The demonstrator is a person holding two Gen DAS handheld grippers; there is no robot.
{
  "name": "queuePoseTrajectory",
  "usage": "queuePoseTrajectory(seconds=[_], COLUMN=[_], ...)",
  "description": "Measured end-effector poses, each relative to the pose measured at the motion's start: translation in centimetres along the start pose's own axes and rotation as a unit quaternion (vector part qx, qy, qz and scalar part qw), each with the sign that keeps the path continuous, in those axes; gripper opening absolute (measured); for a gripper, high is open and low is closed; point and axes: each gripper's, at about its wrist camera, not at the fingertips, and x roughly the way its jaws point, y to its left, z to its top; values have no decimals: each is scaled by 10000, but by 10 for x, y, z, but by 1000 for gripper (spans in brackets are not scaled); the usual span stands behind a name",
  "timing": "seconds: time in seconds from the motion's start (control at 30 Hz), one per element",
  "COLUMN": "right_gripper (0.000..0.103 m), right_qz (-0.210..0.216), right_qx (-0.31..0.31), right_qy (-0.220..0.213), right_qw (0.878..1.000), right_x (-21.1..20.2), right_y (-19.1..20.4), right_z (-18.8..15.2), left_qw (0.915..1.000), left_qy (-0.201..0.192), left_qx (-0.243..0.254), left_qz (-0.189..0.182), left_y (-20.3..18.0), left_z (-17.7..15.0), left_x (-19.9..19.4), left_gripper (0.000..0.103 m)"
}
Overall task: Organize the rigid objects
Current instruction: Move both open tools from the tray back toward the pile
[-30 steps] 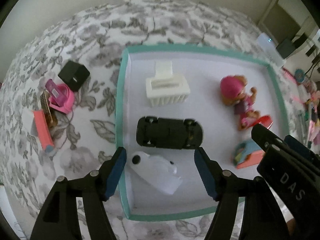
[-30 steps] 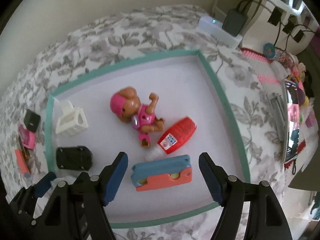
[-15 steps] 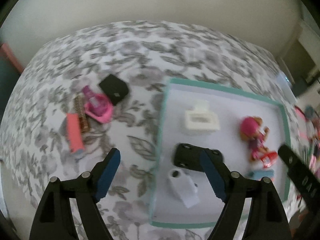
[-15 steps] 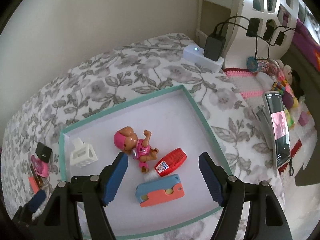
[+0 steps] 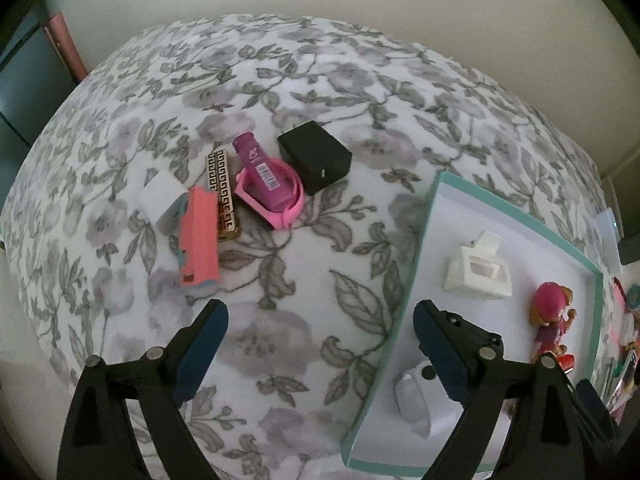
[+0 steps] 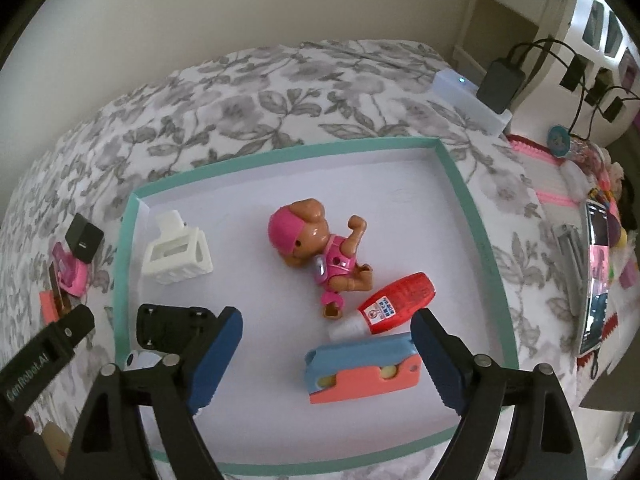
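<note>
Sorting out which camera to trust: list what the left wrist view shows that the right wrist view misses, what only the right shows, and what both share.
Only the left wrist view: the white block beside the pink-and-blue case on the bedspread.

Only the right wrist view: the red bottle, the blue-and-orange case, the black toy car, and the chargers past the tray.

Both: the teal-rimmed tray, white hair clip, pink pup figure and black cube. Both grippers' jaws are opening, nothing between them.
</note>
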Motion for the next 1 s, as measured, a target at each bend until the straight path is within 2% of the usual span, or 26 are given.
queuePoseTrajectory(seconds=[0.03, 0.07, 0.47, 0.57, 0.67, 0.8, 1.0], right_gripper=[95, 103, 103, 103, 103, 103, 103], right_qz=[2, 6, 37, 159, 304, 457, 875], right_qx=[-5, -17, -115, -113, -240, -340, -572], right_qy=[1, -3, 7, -48, -158, -230, -232], right_qw=[10000, 10000, 9999, 9998, 9991, 9981, 9942], right_x=[0, 1, 2, -3, -9, -15, -20], right_y=[0, 1, 5, 10, 20, 33, 65], right_z=[0, 0, 0, 0, 0, 0, -3], left_qw=[10000, 10000, 9999, 10000, 9997, 9980, 9943], left_qy=[5, 10, -41, -55, -205, -422, -231], left_qx=[-1, -1, 134, 76, -102, -346, -1018], left_qz=[13, 23, 36, 32, 58, 318, 200], left_y=[1, 1, -3, 0, 11, 34, 82], left_z=[-1, -1, 0, 1, 6, 15, 21], left_x=[0, 1, 1, -1, -9, -12, 0], left_gripper=[94, 94, 94, 94, 94, 94, 94])
